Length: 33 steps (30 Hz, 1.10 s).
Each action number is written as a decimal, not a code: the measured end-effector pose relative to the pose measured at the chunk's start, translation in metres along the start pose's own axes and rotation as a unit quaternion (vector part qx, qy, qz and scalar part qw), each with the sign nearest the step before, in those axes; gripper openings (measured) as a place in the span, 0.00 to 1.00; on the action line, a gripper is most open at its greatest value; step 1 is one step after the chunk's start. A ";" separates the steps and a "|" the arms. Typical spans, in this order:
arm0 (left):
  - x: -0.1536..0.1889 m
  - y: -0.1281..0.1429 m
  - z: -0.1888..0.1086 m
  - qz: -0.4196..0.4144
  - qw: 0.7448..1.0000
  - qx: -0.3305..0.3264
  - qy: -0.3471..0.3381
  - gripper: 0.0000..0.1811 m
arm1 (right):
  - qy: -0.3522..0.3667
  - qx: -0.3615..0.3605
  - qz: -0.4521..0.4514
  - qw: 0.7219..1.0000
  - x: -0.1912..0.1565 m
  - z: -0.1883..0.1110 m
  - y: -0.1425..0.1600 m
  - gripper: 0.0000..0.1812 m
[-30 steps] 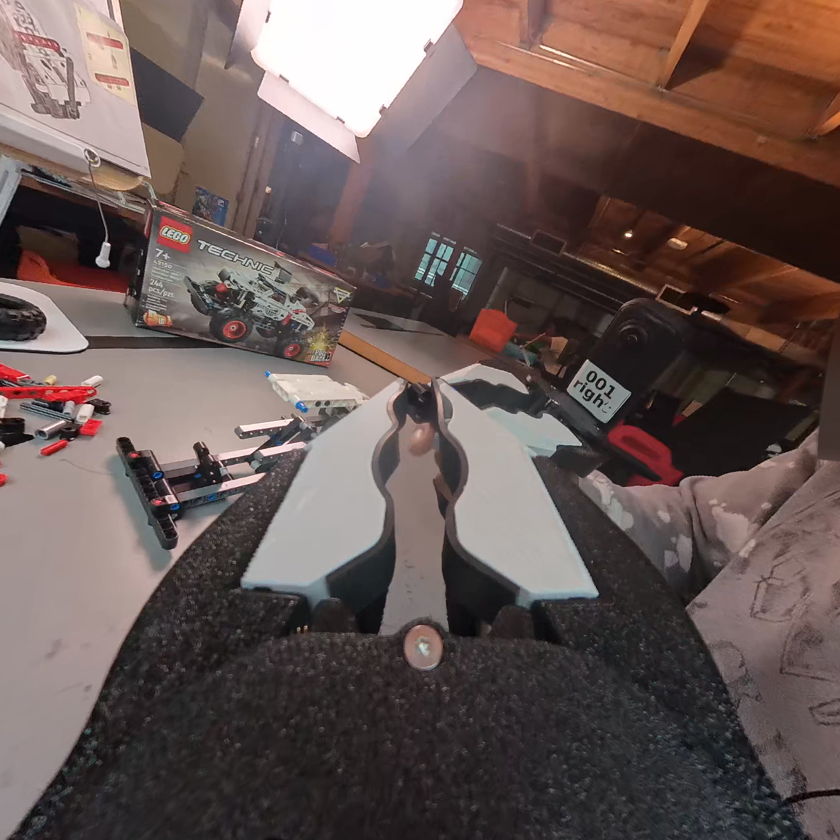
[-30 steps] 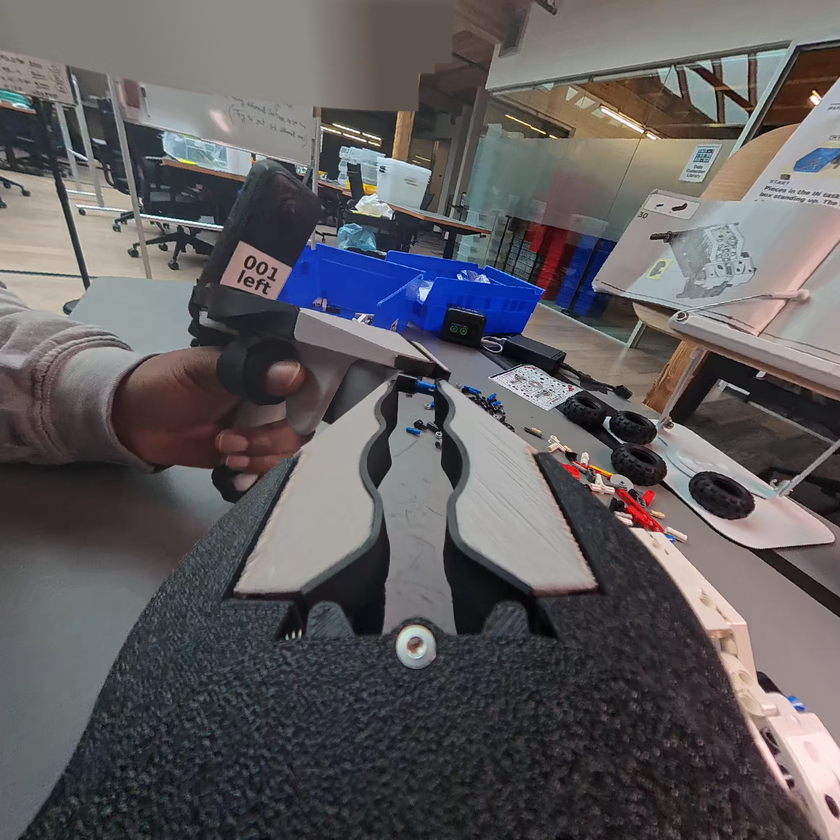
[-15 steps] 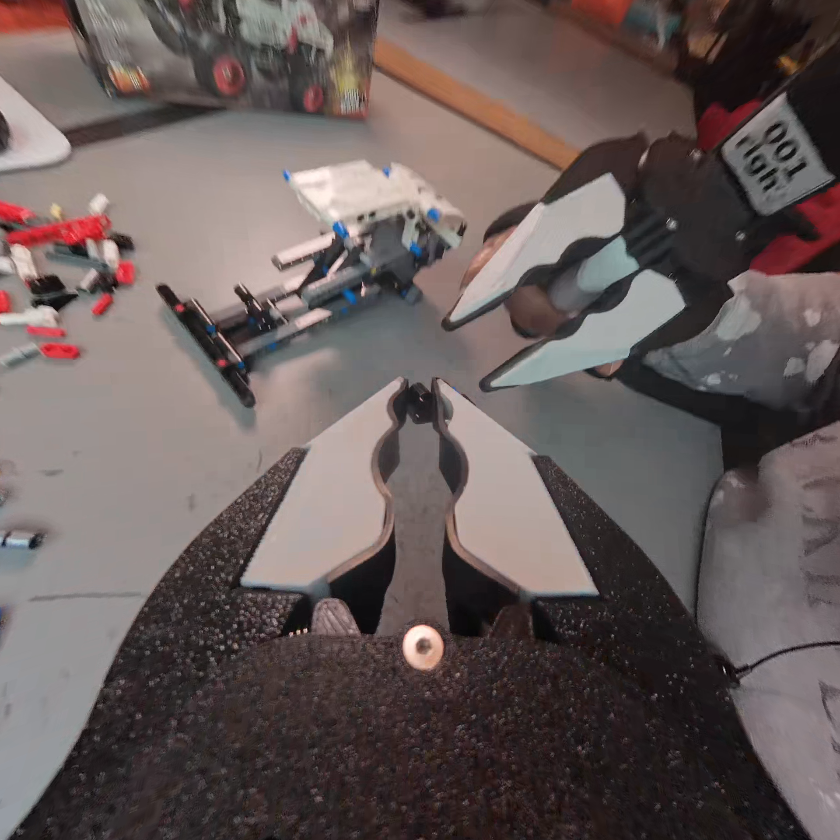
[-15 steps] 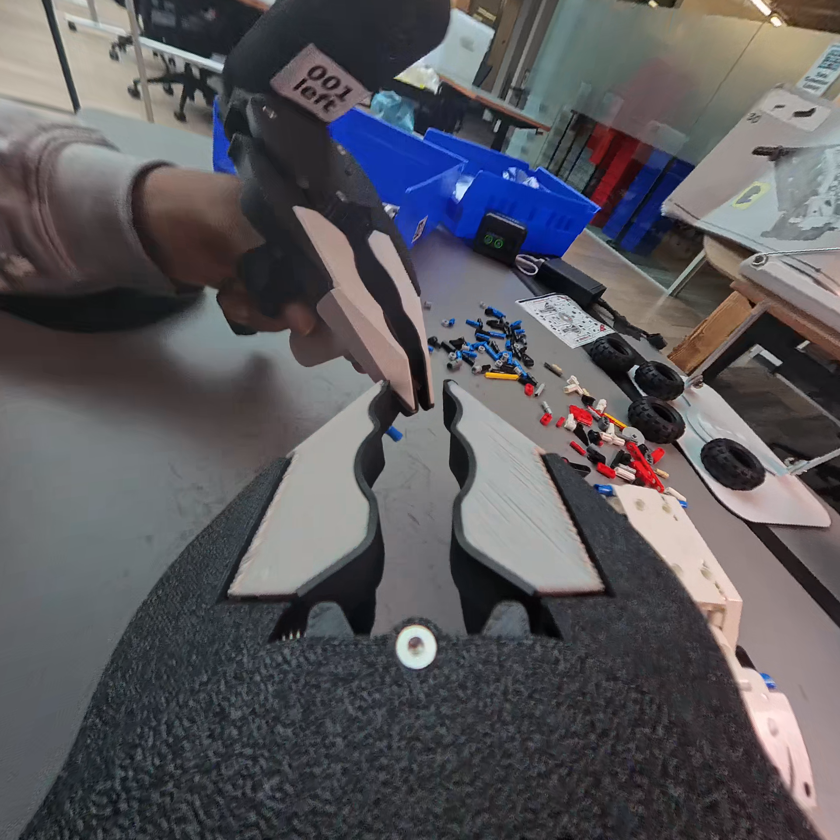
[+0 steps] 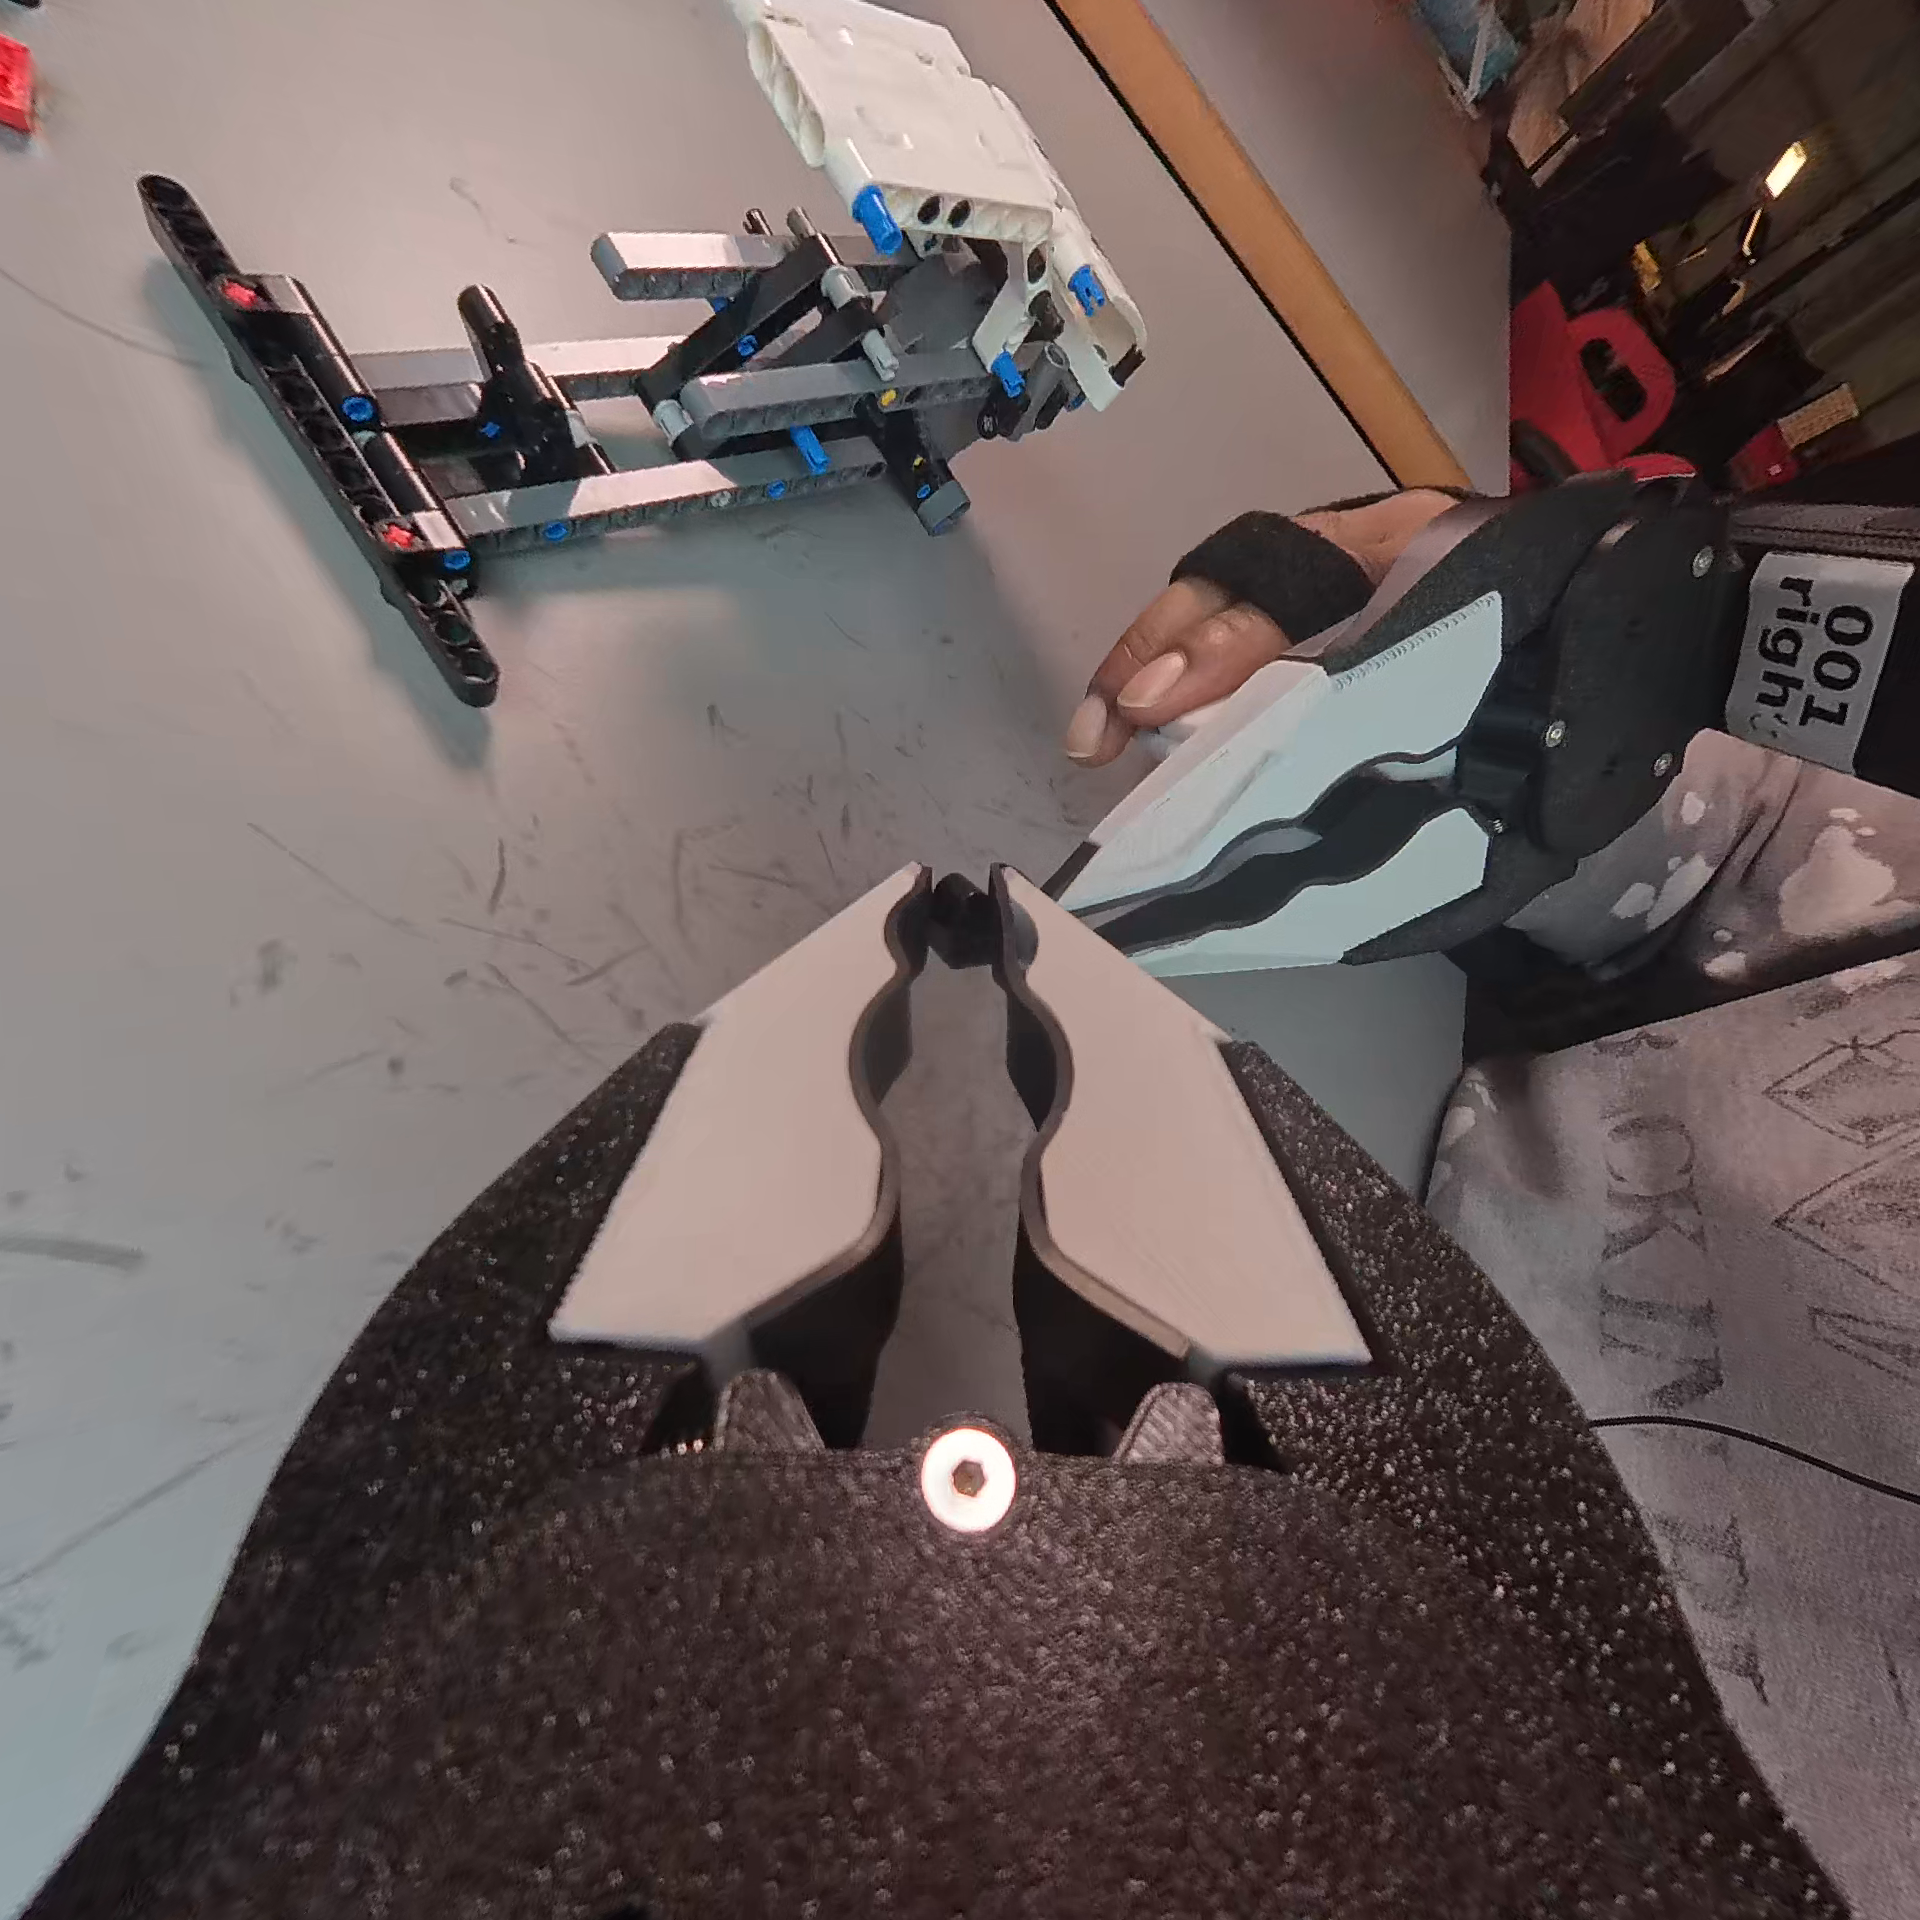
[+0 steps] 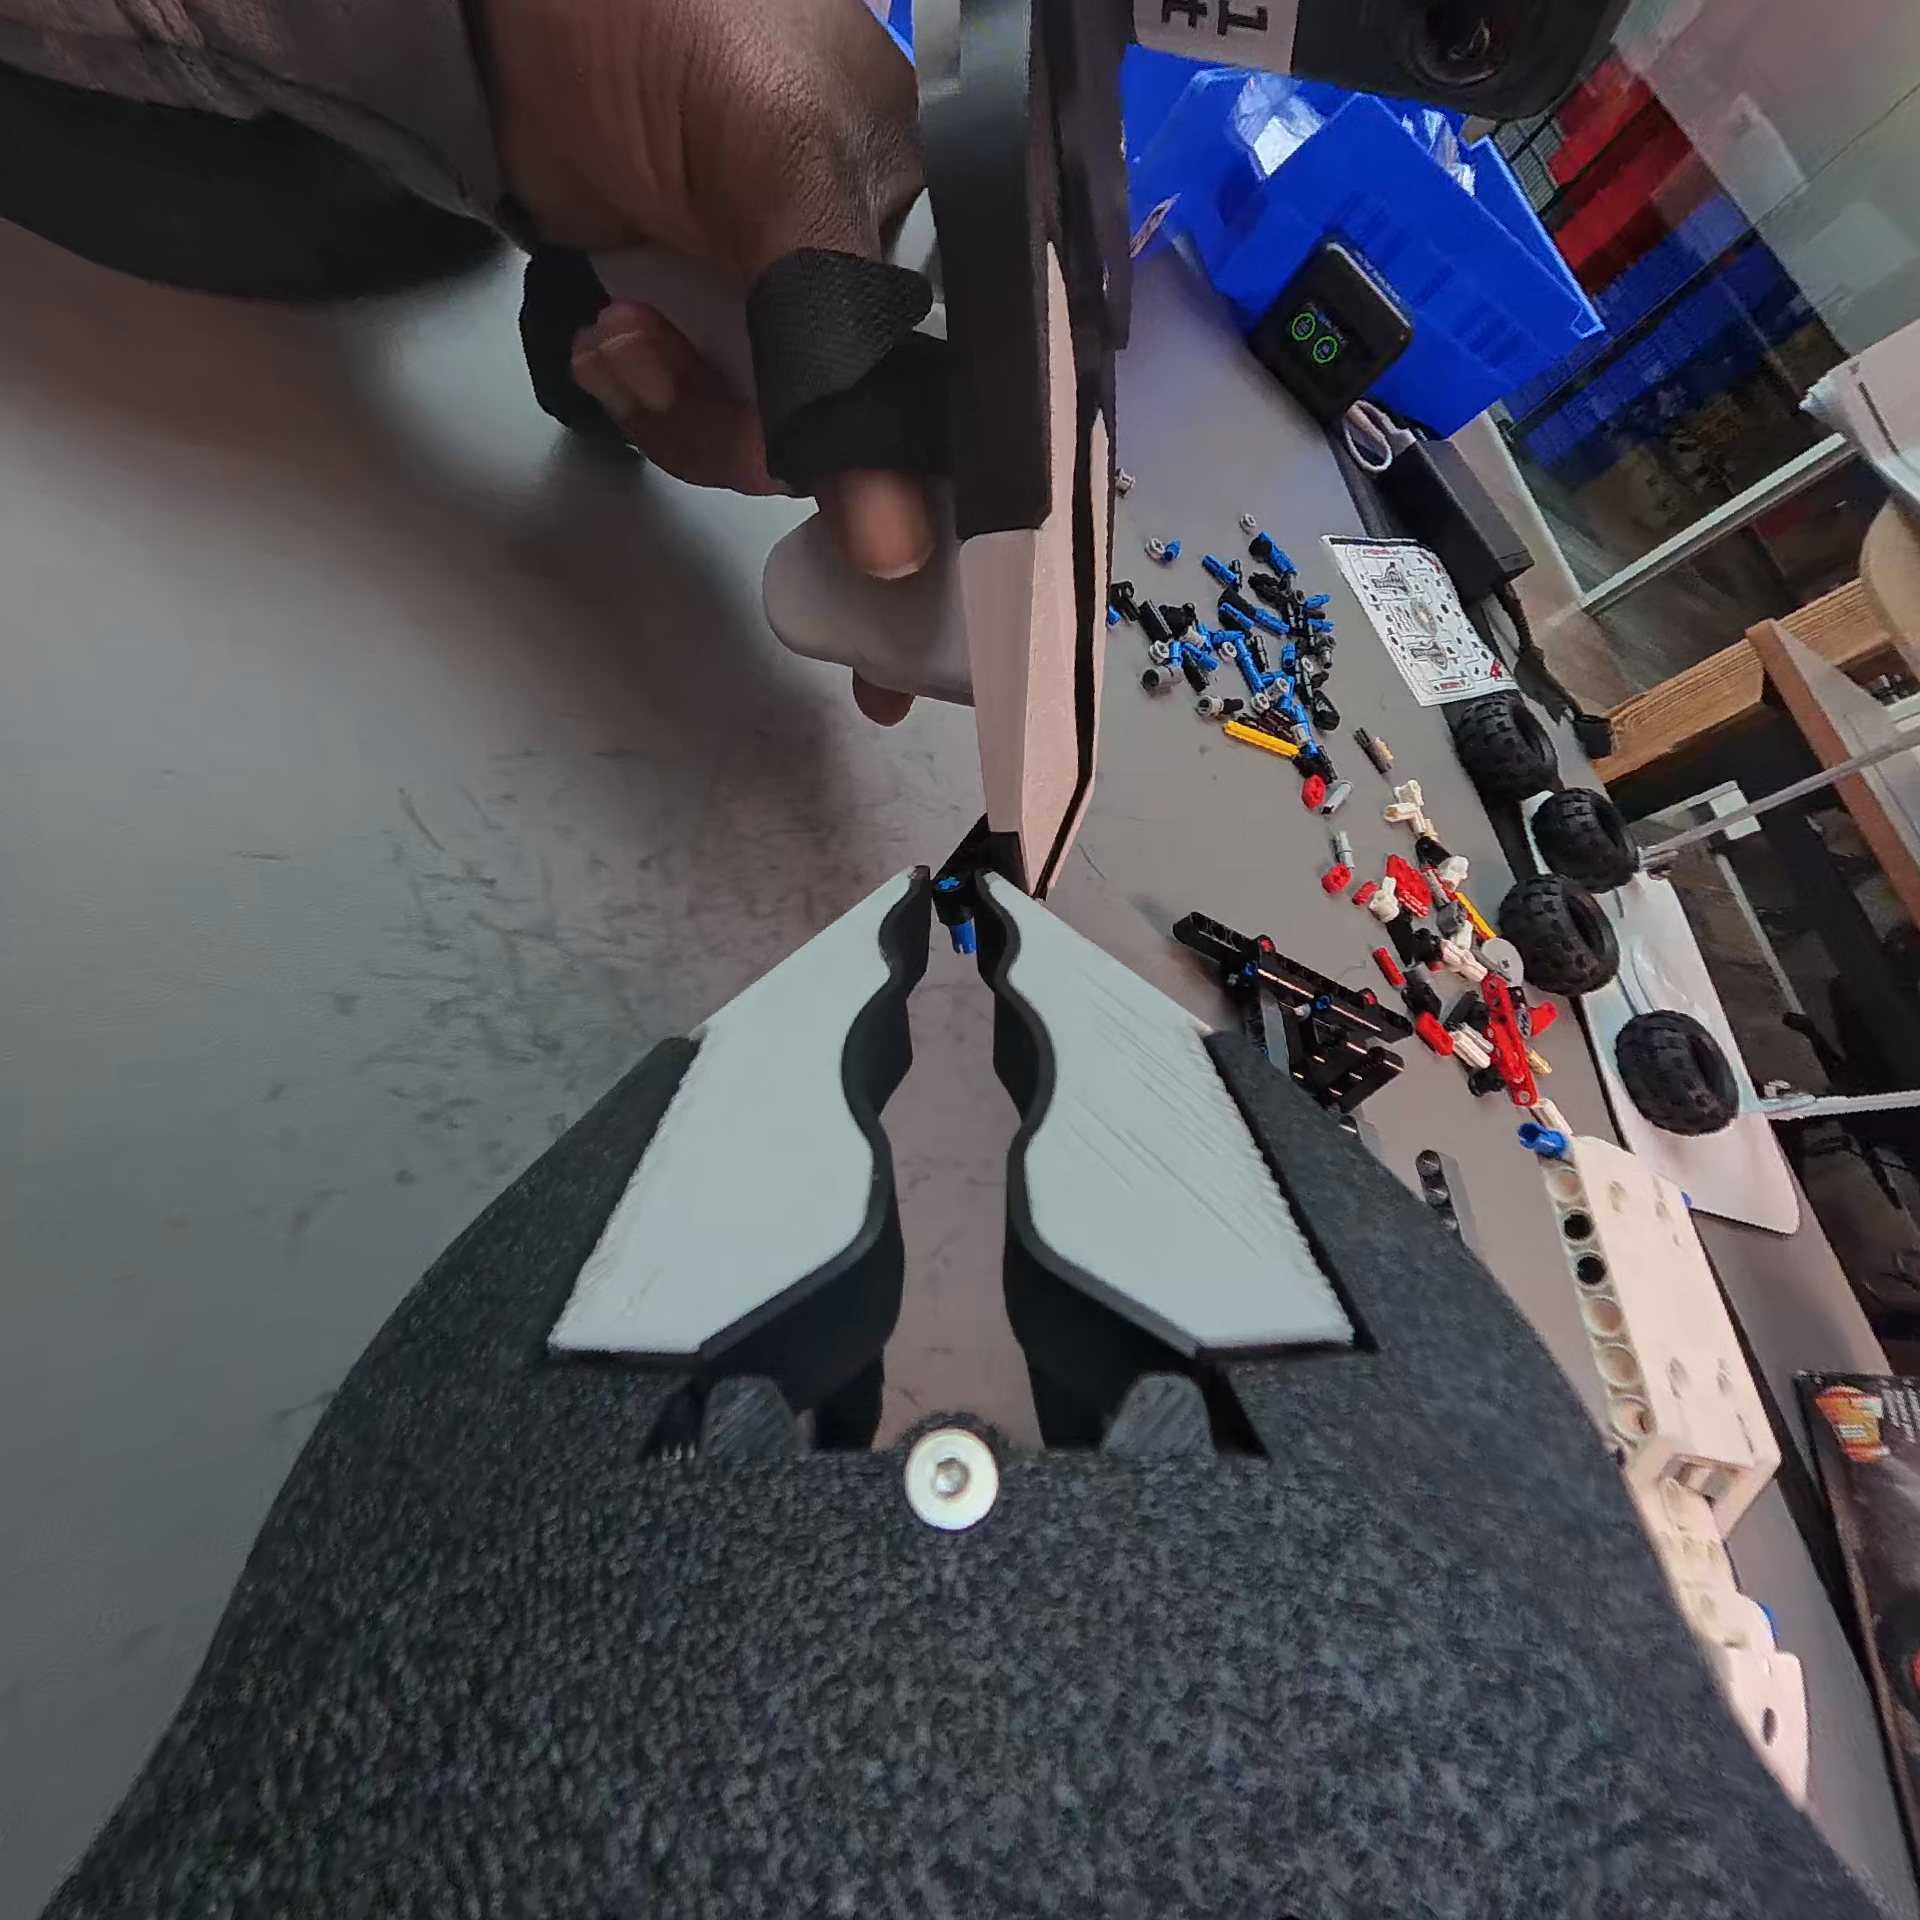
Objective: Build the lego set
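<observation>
Over a scuffed grey table (image 5: 312, 935), your left gripper (image 5: 961, 902) pinches a small black Lego piece (image 5: 958, 925) between its nearly closed fingertips, just above the tabletop. Up and to the left of it in the left wrist view lies the part-built Lego chassis (image 5: 644, 384), a frame of black and grey beams with blue pins, a long black beam at its left end and a white panelled block (image 5: 914, 135) at its right, well apart from both grippers. To the right, your right gripper (image 5: 1086, 888) comes in from the table's edge, its tips touching or almost touching the left gripper's tip, your hand (image 5: 1195, 655) around its handle. In the right wrist view, your left hand (image 6: 707, 187) holds the left gripper pointing steeply down from above, and the right gripper (image 6: 954, 894) closes on a small black and blue pin (image 6: 954, 914) at the point where the two tools meet. Farther right on the table sit a scatter of blue and black pins (image 6: 1236, 644), a sticker sheet (image 6: 1413, 613), red and white loose pieces (image 6: 1455, 935), four black tyres (image 6: 1558, 935) on a white tray, and blue bins (image 6: 1371, 177) at the back.
</observation>
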<state>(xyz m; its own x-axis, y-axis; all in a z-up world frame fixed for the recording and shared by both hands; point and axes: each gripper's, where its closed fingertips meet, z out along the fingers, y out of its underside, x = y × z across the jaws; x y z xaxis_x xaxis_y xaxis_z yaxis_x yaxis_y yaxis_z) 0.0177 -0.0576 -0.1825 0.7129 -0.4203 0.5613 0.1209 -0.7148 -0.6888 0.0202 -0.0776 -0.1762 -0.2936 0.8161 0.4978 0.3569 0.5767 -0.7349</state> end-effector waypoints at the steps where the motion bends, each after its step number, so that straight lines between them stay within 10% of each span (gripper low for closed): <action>1: 0.001 -0.002 -0.001 0.002 1.000 0.007 0.005 0.06 | -0.001 0.001 0.020 1.000 0.001 0.000 0.000 0.04; 10: 0.001 -0.017 -0.018 0.074 0.996 0.042 0.018 0.16 | -0.094 -0.057 0.312 0.944 -0.008 0.005 0.025 0.04; 20: -0.004 0.035 0.006 0.155 0.982 -0.110 -0.020 0.18 | -0.112 -0.118 0.326 0.931 -0.024 0.002 0.033 0.04; 33: -0.008 0.043 0.013 0.173 0.976 -0.125 -0.042 0.14 | -0.140 -0.132 0.292 0.937 -0.038 -0.001 0.030 0.05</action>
<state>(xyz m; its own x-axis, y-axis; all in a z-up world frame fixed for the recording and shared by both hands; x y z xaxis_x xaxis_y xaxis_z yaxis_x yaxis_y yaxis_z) 0.0260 -0.0780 -0.2221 0.7361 -0.6215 0.2683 -0.3026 -0.6567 -0.6908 0.0428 -0.0915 -0.2171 -0.1878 0.9746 -0.1223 0.7252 0.0536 -0.6865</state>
